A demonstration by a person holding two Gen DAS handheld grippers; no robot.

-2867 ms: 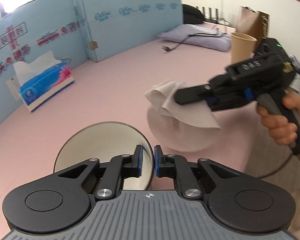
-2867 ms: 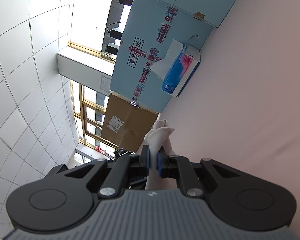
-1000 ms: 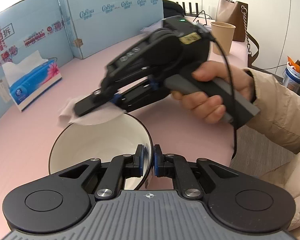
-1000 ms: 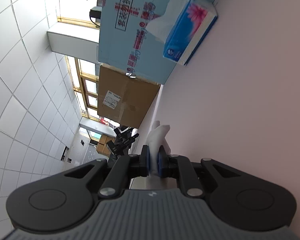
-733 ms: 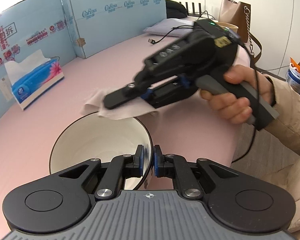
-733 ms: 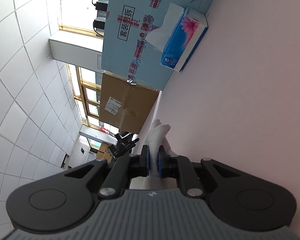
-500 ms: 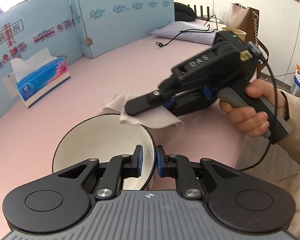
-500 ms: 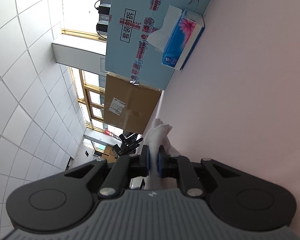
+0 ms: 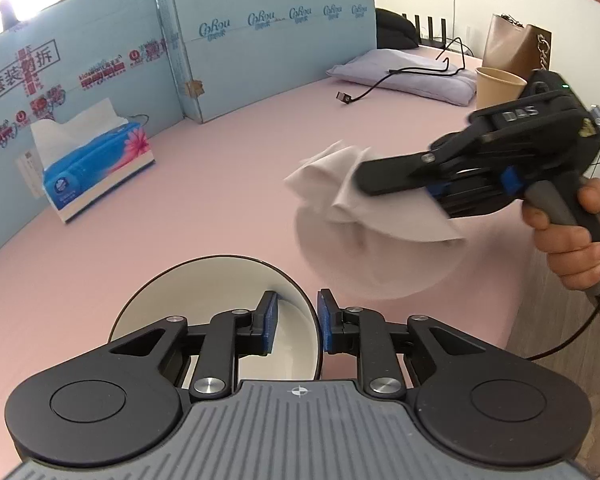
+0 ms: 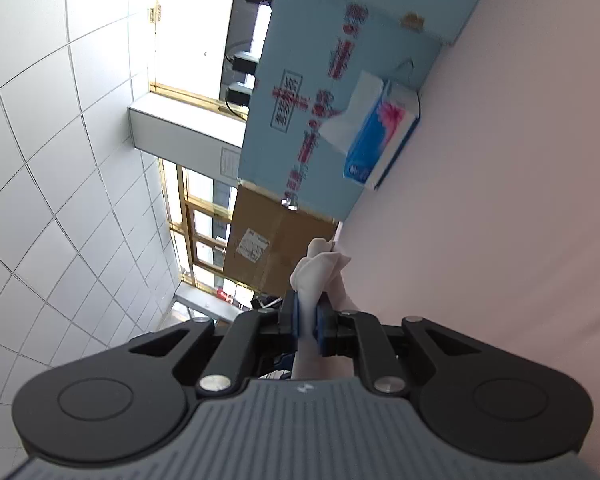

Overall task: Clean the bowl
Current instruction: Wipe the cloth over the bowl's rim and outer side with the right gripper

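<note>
Each claw has a ribbed grey body, two round black housings, black linkage arms with silver screws and blue pads. The left claw point(image 9: 294, 322) carries a small crosshair mark. The right claw point(image 9: 364, 184) bears white "DAS" lettering, a grey grip, a black cable and a bare-skinned hand point(image 9: 580, 236).

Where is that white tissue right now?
In the left wrist view, the tissue is pinched in the right tongs, held in the air to the right of the bowl, above the pink table.
</note>
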